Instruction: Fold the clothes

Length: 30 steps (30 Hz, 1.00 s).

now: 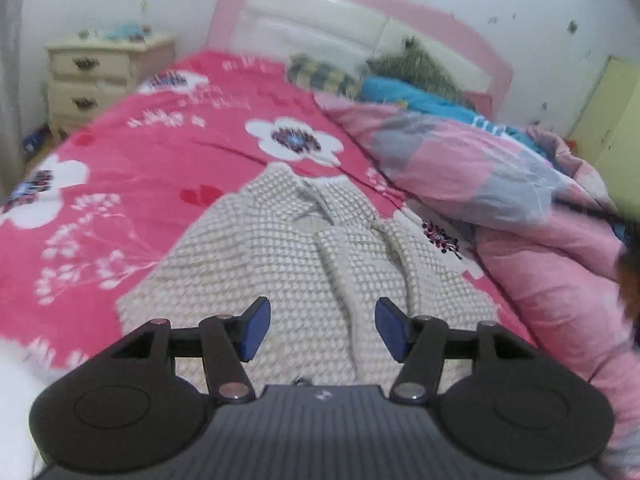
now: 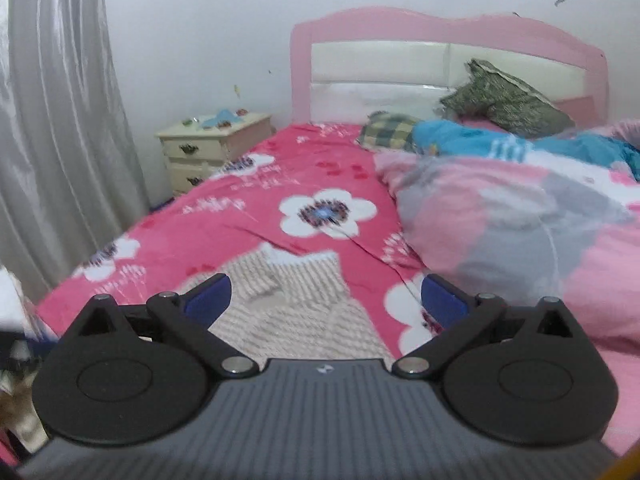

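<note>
Both frames blurring — left gripper and right gripper hovering jaws apart, empty, hiding the sweater's near edge.

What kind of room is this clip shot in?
Almost certainly a home bedroom: a bed with a pink headboard and floral bedspread, a cream nightstand beside it, and a knit sweater laid out for folding.

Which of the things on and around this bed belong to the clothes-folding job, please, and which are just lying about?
Part of the job:
- cream knitted sweater, lying on the bed
- left gripper, open
- right gripper, open

Just lying about:
- pink quilt
- blue blanket
- green pillow
- checked pillow
- nightstand
- grey curtain
</note>
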### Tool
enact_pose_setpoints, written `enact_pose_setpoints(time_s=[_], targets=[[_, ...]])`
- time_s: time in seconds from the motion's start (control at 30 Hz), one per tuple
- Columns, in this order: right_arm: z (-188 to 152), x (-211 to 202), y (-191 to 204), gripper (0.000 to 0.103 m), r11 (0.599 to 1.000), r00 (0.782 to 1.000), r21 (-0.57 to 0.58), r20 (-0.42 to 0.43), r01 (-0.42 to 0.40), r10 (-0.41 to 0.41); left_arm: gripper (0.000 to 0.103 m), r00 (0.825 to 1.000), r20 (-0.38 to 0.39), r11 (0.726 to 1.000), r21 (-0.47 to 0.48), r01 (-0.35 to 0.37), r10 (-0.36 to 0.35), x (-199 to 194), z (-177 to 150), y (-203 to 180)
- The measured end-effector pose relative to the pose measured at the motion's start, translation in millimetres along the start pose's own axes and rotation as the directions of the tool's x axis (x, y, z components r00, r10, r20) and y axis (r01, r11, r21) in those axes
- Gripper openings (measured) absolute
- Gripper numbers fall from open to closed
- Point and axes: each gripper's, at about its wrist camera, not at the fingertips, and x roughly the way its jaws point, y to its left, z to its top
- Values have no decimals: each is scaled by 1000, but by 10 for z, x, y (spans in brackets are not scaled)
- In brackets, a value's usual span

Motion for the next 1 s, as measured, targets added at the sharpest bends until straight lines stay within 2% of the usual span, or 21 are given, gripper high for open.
enact_pose_setpoints(time_s=[0.1, 0.17, 0.23, 0.33, 0.47, 0.57, 0.7, 0.83, 1.0], targets=[[-216, 329, -8, 102, 994, 997, -107, -66, 26, -33, 59, 988, -83, 989, 86, -121, 128, 477, 367, -73], [-338, 628, 36, 100, 978, 990, -205, -130, 23, -51, 59, 969, -102, 965, 163, -208, 226, 816, 533, -85], [-391, 896, 95, 100, 958, 985, -286, -165, 4, -53, 59, 960, -90, 950, 195, -244, 265, 1148, 675, -25], [-354, 1277, 146, 100, 932, 980, -360, -196, -46, -27, 59, 973, -29, 956, 192, -221, 231, 1619, 867, 152], [-148, 1967, 42, 100, 944, 971, -302, -233, -133, 62, 59, 992, 23, 983, 130, -129, 128, 2175, 1125, 466], [26, 2566, -116, 96, 948, 937, -201, -299, -248, 182, 59, 994, -19, 988, 111, -106, 109, 2567, 1303, 658], [194, 3305, -291, 89, 957, 903, -46, -346, -286, 254, 59, 992, -81, 995, 43, -90, 93, 2940, 1486, 936], [239, 3725, -403, 82, 943, 867, 98, -371, -319, 332, 59, 995, -99, 996, -90, -19, 10, 3195, 1577, 1158], [168, 4093, -516, 70, 939, 841, 184, -418, -292, 343, 55, 994, -95, 984, -176, 37, -55, 3392, 1613, 1272]])
